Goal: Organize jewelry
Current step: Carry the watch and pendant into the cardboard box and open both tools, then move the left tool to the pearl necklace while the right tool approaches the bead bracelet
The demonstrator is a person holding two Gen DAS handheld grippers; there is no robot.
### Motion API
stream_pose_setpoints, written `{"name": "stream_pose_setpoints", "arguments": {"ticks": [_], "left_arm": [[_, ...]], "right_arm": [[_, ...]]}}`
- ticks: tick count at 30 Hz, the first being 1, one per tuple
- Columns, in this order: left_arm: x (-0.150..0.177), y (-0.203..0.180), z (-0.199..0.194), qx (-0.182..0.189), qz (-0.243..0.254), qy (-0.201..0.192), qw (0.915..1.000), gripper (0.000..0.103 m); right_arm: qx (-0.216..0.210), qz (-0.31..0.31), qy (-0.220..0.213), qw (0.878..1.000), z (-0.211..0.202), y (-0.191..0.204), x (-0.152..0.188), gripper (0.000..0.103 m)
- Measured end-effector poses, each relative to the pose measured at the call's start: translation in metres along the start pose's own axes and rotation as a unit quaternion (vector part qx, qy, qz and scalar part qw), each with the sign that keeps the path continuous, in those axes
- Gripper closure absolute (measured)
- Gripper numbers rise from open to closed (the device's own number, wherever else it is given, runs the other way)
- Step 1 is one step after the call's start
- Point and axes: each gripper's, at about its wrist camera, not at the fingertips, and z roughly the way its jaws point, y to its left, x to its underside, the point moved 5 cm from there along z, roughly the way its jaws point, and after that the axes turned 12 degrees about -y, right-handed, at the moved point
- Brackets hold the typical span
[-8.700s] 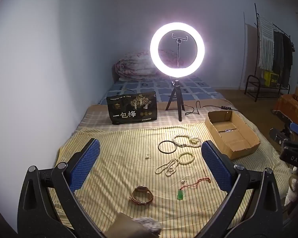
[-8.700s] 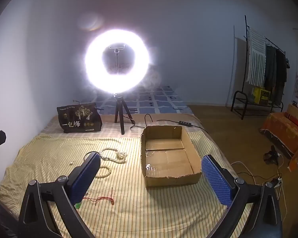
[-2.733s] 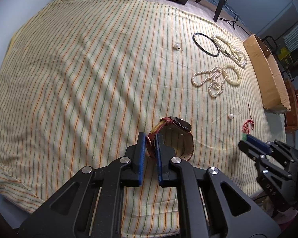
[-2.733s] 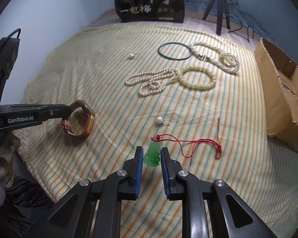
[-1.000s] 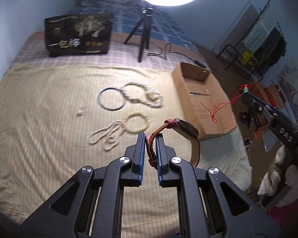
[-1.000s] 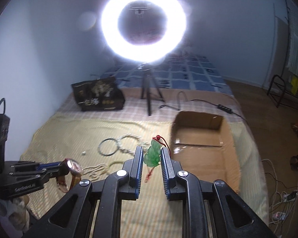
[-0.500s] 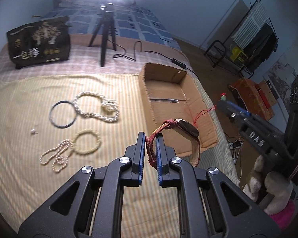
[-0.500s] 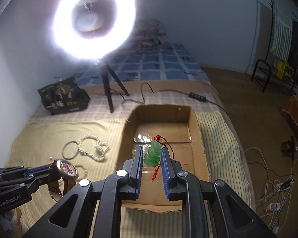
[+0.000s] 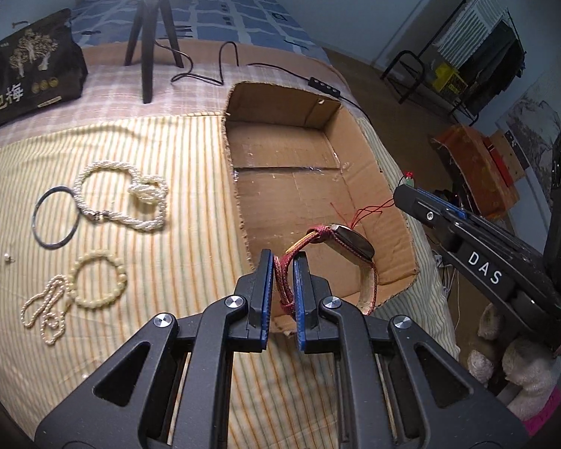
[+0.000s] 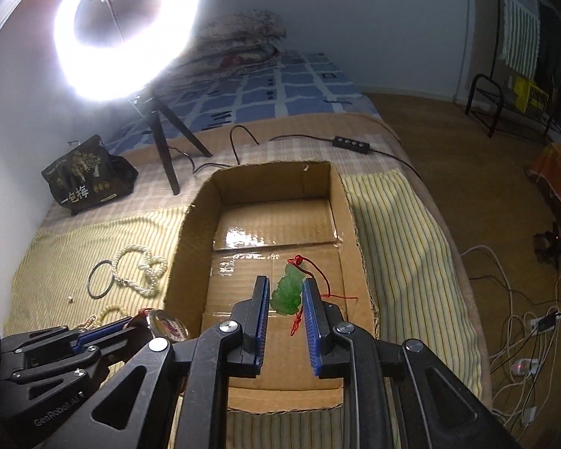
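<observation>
Jewelry is being carried to the cardboard box (image 10: 190,224): my left gripper (image 9: 279,292) pinches the red strap of the watch (image 9: 349,241) at the box's near left corner, and my right gripper (image 10: 286,310) hangs above the box floor with the green pendant (image 10: 288,293) between its fingers, which look slightly spread, so I cannot tell whether they grip it. Next, I judge, both pieces need releasing low over the cardboard, red cord (image 10: 323,284) included. Pearl necklaces (image 9: 138,202), a bead bracelet (image 9: 99,278) and a dark bangle (image 9: 54,217) lie on the bed.

right gripper (image 10: 285,297) | jaws around green pendant (image 10: 288,295), seemingly gripped | above cardboard box (image 10: 190,235)
</observation>
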Motion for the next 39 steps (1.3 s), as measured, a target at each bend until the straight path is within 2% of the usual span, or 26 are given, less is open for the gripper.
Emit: {"name": "stream_pose_setpoints", "arguments": {"ticks": [3,4,5,6,7,8,9,10,11,26,39], "left_arm": [[0.001,-0.002,0.004,0.003,0.003,-0.001,1.0000,0.095],[0.001,-0.003,0.004,0.005,0.003,-0.002,1.0000,0.094],[0.001,-0.003,0.004,0.006,0.004,-0.002,1.0000,0.091],[0.001,-0.003,0.004,0.008,0.005,0.000,1.0000,0.086],[0.001,-0.003,0.004,0.011,0.005,0.002,0.9999,0.084],[0.001,-0.003,0.004,0.015,0.006,0.004,0.9999,0.076],[0.001,-0.003,0.003,0.014,0.008,0.003,0.9999,0.065],[0.000,-0.002,0.001,0.012,0.010,-0.001,0.9999,0.061],[-0.001,-0.001,-0.002,0.007,0.014,-0.006,0.9999,0.056],[-0.003,0.023,-0.034,-0.015,0.031,-0.025,0.9991,0.055],[-0.017,0.082,-0.084,-0.048,0.028,-0.056,0.9969,0.055]], "right_arm": [[-0.005,0.007,0.007,1.000,0.004,-0.004,0.003,0.085],[-0.006,0.009,0.009,1.000,0.005,-0.005,0.004,0.081],[-0.005,0.010,0.009,1.000,0.006,-0.005,0.005,0.072],[-0.003,0.013,0.008,1.000,0.006,-0.007,0.005,0.067],[-0.002,0.015,0.007,1.000,0.006,-0.008,0.005,0.056],[-0.001,0.018,0.005,1.000,0.005,-0.008,0.005,0.043],[0.000,0.020,0.003,1.000,0.005,-0.008,0.004,0.036],[0.005,0.023,-0.004,1.000,0.003,-0.009,0.002,0.024],[0.009,0.026,-0.009,1.000,0.001,-0.010,0.001,0.018],[0.016,0.047,-0.035,0.998,-0.015,-0.009,-0.007,0.016],[0.001,0.000,-0.064,0.998,-0.038,0.037,-0.012,0.016]]}}
